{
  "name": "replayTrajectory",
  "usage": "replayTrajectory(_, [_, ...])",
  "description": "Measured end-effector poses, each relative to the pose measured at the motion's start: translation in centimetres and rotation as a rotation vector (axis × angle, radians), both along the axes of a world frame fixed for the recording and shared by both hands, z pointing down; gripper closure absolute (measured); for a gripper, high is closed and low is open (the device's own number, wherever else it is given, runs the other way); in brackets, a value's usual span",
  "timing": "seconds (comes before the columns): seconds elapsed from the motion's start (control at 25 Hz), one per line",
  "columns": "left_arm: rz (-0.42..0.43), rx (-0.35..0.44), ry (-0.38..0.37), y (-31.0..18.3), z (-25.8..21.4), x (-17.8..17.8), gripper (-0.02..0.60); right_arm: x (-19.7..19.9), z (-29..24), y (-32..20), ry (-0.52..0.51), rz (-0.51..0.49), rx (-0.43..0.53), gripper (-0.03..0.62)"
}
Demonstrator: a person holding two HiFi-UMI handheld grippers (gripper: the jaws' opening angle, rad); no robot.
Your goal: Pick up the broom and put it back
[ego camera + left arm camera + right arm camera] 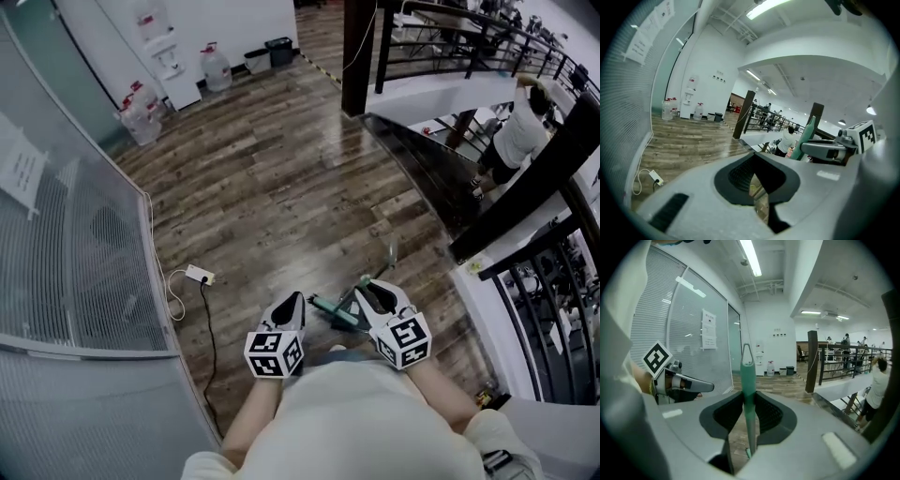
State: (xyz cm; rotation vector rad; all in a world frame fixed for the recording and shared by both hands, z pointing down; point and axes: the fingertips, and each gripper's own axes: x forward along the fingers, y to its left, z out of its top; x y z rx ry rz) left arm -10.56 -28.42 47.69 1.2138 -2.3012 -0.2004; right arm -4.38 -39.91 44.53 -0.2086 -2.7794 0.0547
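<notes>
- Head view: water jugs (215,67) stand by a water cooler (170,52) at the far wall. A dark bin (278,49) is near them, too far off to see into.
- Head view: a power strip (199,275) and its cable lie on the wooden floor (281,187), near the glass wall (84,244) and left of the grippers. At the right, a black railing (548,309) borders a drop, and a person (520,131) stands beyond it.
- Head view: the left gripper (293,302) and right gripper (373,292) sit side by side, low in the middle. The green broom (336,312) shows between them.
- Left gripper view: the fingers are closed together with nothing between them. A slit of floor shows lower down. The right gripper is off to the right, with the broom handle (808,133) rising above it. The jugs (668,110) and bin (718,116) are far ahead, past a dark pillar (744,115).
- Right gripper view: the fingers are clamped on the broom handle (748,376), which stands upright between them. Its hanging loop is at the top. The left gripper (705,386) is just beside it on the left. A paper sheet (708,329) hangs on the glass wall.
</notes>
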Motion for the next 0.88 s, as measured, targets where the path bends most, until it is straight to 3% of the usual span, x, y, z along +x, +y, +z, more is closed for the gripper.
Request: replayTrajectory(0.88, [-0.370, -0.018, 0.019, 24.0, 0.1, -2.7, 0.578, -7.4, -1.1, 22.9, -0.010, -0.392, -0.028, 0.502])
